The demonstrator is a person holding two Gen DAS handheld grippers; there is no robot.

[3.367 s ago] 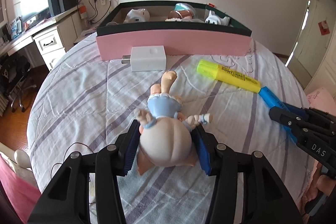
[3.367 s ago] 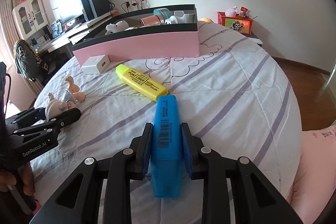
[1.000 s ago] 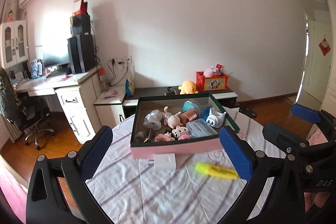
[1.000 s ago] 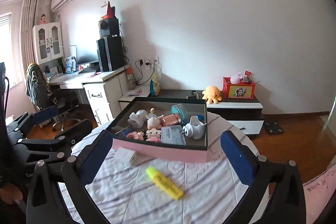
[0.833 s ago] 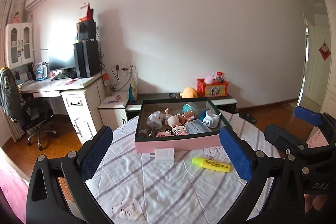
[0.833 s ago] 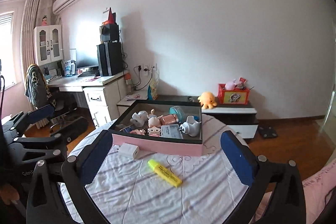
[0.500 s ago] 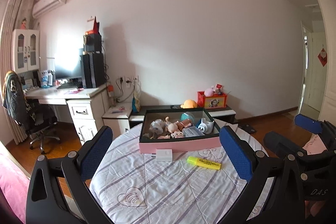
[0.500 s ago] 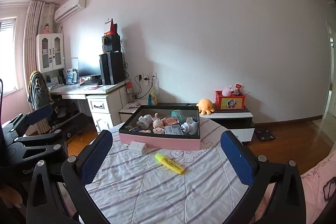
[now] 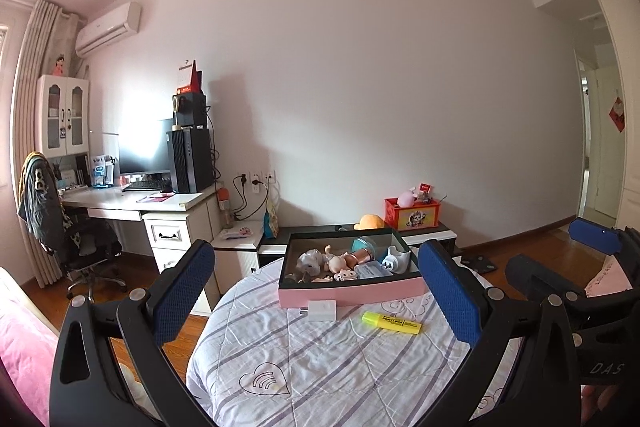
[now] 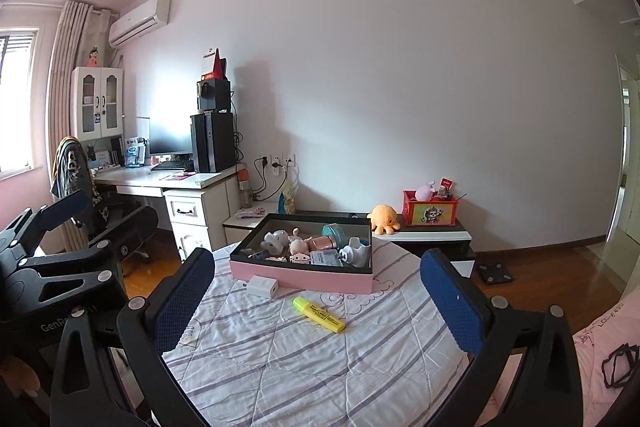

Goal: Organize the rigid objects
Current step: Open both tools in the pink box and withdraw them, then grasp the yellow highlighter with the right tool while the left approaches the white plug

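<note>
While both grippers hang empty well back from the round, striped-cloth table [image 9: 320, 367], left gripper [image 9: 316, 291] and right gripper [image 10: 318, 295] with fingers spread wide:

- Stowed: small figurines and a cup in the pink-walled, dark-rimmed tray [image 9: 352, 294].
- Left, by my judgement: yellow highlighter pen [image 9: 392, 323]; white square charger block [image 9: 322, 310], touching the tray's front wall.
- Right view only: window, orange plush whole.
- Left view only: doorway.

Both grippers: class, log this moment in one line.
left gripper: open, empty | right gripper: open, empty | highlighter, charger: outside box
</note>
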